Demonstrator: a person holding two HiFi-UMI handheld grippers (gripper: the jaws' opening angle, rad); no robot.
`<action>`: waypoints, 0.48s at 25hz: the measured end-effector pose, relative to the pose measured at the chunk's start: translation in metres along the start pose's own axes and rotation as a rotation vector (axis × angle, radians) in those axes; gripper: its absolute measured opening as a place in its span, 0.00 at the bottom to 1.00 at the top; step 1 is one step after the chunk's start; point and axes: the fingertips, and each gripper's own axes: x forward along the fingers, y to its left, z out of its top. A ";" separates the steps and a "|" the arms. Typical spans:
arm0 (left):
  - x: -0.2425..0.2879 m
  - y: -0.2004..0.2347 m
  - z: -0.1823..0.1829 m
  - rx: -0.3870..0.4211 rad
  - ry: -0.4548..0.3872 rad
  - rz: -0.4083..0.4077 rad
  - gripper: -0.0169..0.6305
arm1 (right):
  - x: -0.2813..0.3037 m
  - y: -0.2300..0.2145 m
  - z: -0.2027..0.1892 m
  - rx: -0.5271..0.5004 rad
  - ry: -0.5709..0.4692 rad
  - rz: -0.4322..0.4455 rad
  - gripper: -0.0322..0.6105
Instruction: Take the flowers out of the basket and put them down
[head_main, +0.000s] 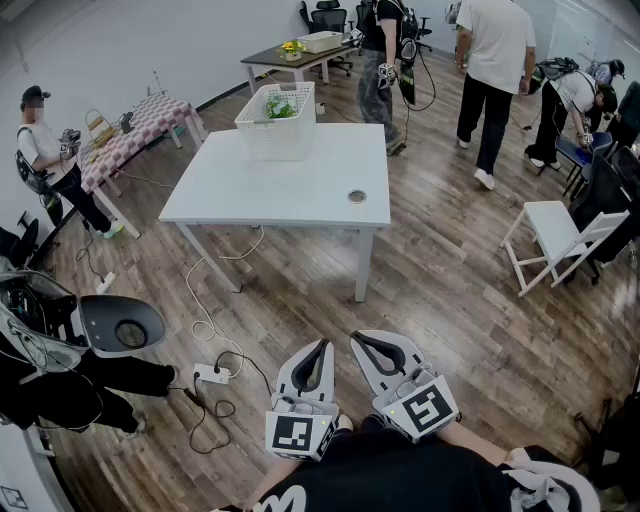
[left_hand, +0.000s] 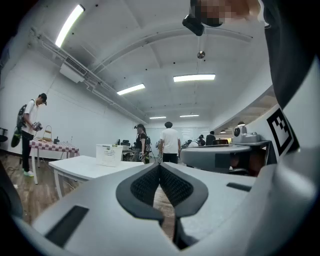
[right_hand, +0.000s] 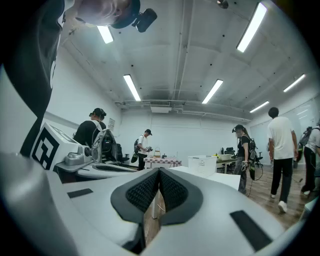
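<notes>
The flowers (head_main: 279, 108) lie in the white basket (head_main: 275, 138) on the far left of the white table (head_main: 290, 185), well apart from the left gripper (head_main: 321, 346) and right gripper (head_main: 362, 340), both closed on nothing. It seems best to walk closer first, then open one gripper above the stems.

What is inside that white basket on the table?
Green leaves show near the rim of the basket. Its walls cover everything lower down, so stems and any blooms cannot be seen from here.
</notes>
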 end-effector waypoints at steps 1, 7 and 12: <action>0.000 0.001 0.001 0.001 0.001 0.000 0.03 | 0.000 -0.001 0.001 0.006 0.000 -0.008 0.08; -0.005 0.004 0.003 0.003 0.005 -0.003 0.03 | 0.003 0.005 0.001 0.011 0.009 -0.011 0.08; -0.008 0.011 0.002 0.000 0.007 0.006 0.03 | 0.009 0.011 0.005 0.005 -0.009 -0.003 0.08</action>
